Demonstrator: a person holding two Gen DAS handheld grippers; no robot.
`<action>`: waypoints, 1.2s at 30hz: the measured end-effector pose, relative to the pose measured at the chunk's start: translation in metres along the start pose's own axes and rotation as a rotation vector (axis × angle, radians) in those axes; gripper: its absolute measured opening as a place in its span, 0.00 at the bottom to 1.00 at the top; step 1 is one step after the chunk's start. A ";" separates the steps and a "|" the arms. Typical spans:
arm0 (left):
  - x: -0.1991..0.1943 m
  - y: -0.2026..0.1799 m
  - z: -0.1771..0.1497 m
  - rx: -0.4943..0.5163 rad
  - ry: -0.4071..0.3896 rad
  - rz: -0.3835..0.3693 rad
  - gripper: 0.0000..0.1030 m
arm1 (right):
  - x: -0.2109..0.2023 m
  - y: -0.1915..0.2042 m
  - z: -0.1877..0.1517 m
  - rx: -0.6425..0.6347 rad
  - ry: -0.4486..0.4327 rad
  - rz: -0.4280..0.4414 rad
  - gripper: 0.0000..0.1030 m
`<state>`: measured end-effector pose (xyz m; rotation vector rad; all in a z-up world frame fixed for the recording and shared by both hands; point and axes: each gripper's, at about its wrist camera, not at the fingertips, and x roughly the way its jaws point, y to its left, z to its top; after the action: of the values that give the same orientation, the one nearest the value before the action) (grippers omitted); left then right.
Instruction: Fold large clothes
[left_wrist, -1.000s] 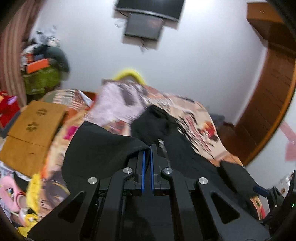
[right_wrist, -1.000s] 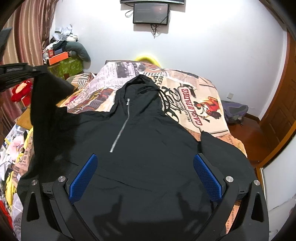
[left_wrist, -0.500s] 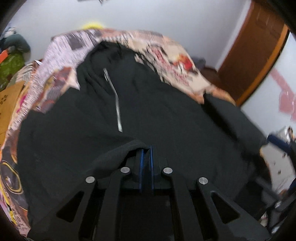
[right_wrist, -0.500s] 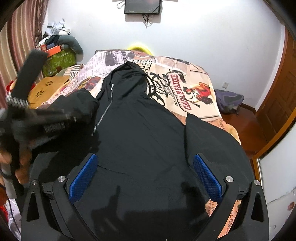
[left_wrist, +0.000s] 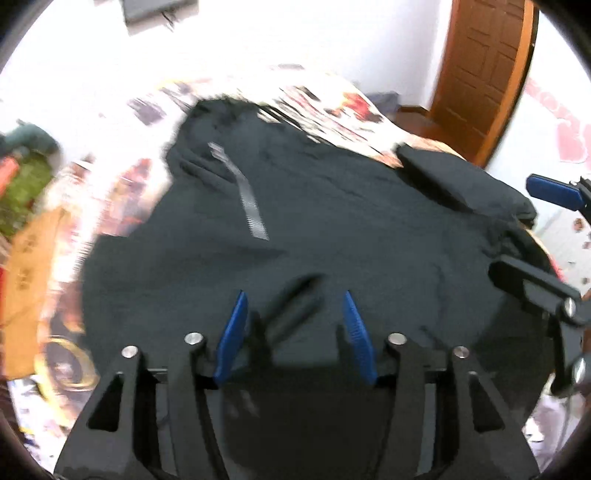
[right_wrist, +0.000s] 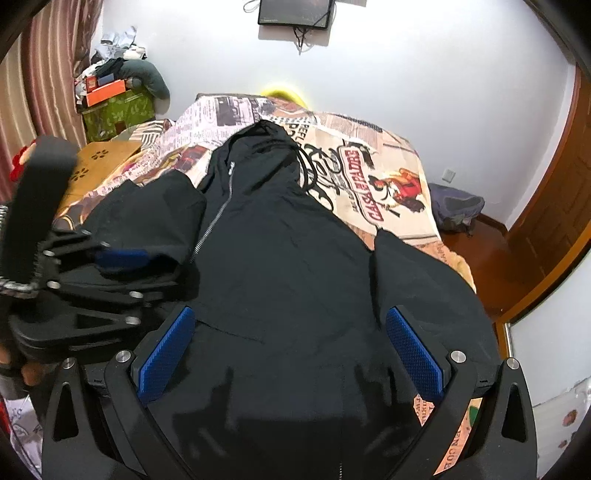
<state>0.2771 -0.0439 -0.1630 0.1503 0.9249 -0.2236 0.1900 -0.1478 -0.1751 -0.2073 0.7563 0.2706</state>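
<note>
Fingers of both grippers spread over a black hoodie (right_wrist: 288, 236) on a bed (right_wrist: 373, 147).

Left gripper (left_wrist: 295, 314) is opening its blue-padded fingers (left_wrist: 232, 332), with a loose fold of the sleeve between them, unpinched. Right gripper (right_wrist: 291, 350) hangs with fingers (right_wrist: 413, 354) wide apart above the hoodie's lower front, holding nothing. Hoodie lies flat, zip up, hood toward the far wall.
</note>
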 end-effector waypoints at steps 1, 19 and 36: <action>-0.010 0.007 -0.001 0.002 -0.029 0.035 0.58 | -0.002 0.003 0.002 -0.004 -0.007 0.005 1.00; -0.086 0.160 -0.083 -0.217 -0.075 0.285 0.81 | 0.035 0.138 0.035 -0.329 0.022 0.164 1.00; -0.024 0.179 -0.141 -0.246 0.092 0.251 0.81 | 0.135 0.219 0.013 -0.568 0.241 0.129 0.74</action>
<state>0.1992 0.1634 -0.2216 0.0482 1.0070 0.1302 0.2228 0.0853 -0.2793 -0.7402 0.9203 0.5893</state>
